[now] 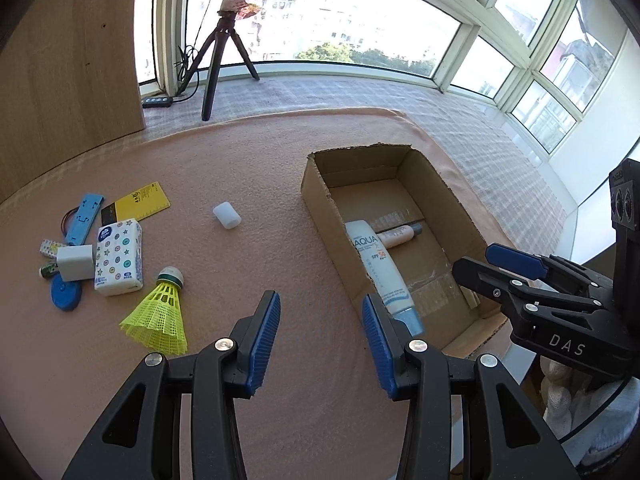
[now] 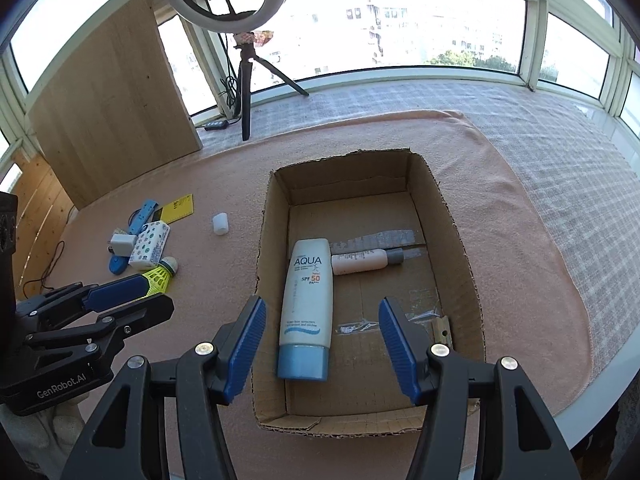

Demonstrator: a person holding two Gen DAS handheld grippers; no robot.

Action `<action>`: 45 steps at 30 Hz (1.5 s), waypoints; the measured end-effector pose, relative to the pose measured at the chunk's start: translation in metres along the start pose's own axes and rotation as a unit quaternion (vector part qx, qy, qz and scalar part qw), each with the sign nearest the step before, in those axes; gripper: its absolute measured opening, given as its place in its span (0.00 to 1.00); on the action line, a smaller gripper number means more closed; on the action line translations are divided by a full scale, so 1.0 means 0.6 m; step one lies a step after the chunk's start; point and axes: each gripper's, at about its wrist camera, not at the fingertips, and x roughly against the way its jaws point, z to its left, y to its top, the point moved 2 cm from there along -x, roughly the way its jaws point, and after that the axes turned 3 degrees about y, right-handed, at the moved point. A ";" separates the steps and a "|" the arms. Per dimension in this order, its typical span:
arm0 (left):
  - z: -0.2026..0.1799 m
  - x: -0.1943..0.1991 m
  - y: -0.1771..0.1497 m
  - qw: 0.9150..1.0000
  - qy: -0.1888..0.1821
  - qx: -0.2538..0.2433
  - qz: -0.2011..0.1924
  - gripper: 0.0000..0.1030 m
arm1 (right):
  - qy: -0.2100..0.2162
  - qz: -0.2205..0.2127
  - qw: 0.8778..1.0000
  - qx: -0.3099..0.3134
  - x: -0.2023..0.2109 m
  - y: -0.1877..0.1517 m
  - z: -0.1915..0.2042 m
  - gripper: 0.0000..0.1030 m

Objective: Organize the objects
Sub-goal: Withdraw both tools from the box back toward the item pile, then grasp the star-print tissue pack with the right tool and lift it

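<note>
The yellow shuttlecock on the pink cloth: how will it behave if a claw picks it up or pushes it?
The shuttlecock is probably very light: its skirt is open mesh. That skirt may flex if squeezed, so the rounded cork end looks the safer grip. Lying on its side, it would likely roll in a curve.

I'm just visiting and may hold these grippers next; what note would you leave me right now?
Left gripper: open, empty, over the cloth.
Right gripper: open, empty, above the box.
Done: sunscreen tube and small bottle lie in the box.
Left: shuttlecock, tissue pack, charger, white cap, yellow card and blue bits, all on the cloth.
</note>
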 end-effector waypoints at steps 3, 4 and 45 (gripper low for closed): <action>0.048 0.010 -0.008 1.000 0.013 0.020 0.000 0.47 | 0.008 0.002 1.000 0.009 -0.010 0.006 0.027 0.53; 0.065 0.013 -0.011 0.999 0.018 0.028 0.000 0.47 | 0.012 0.003 1.000 0.012 -0.014 0.009 0.037 0.53; 0.470 -0.087 0.095 0.989 0.059 0.123 0.053 0.41 | 0.144 0.135 0.980 -0.006 -0.354 0.180 0.333 0.45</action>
